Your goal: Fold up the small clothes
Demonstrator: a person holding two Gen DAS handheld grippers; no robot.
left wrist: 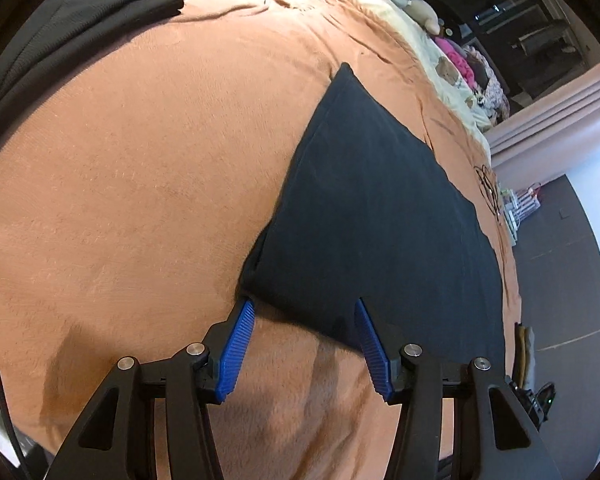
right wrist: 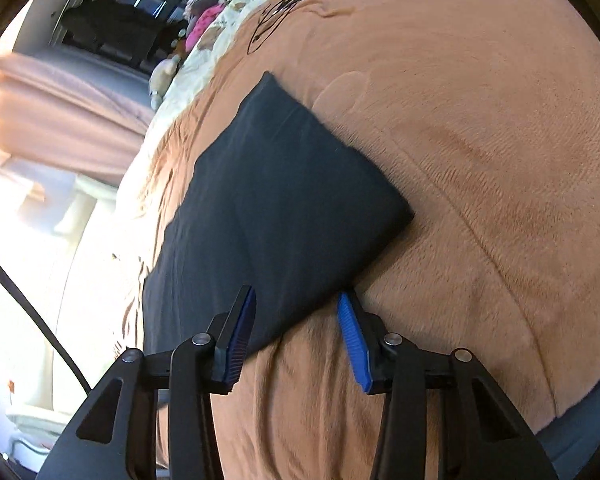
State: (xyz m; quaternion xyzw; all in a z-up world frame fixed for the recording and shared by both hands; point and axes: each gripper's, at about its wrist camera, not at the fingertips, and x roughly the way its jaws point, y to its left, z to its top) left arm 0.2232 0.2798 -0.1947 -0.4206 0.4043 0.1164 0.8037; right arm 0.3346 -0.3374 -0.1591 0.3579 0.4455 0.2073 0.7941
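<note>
A dark navy folded garment [left wrist: 372,200] lies flat on an orange-brown fleece blanket [left wrist: 140,180]. My left gripper [left wrist: 303,305] is open at the garment's near edge. One blue pad [left wrist: 236,352] is beside the cloth's near-left corner and the other is over the cloth. In the right wrist view the same garment [right wrist: 284,200] lies on the blanket [right wrist: 480,160]. My right gripper [right wrist: 296,295] is open over the near edge, one pad above the cloth and the bright blue pad [right wrist: 354,344] by the near-right corner. Neither gripper's pads press on the fabric.
A black garment [left wrist: 60,20] lies bunched at the blanket's far left. Cream bedding with soft toys and pink items [left wrist: 456,60] lines the far edge of the bed. Dark floor [left wrist: 560,260] lies beyond the bed's right side. A black cable [right wrist: 32,308] hangs at the left.
</note>
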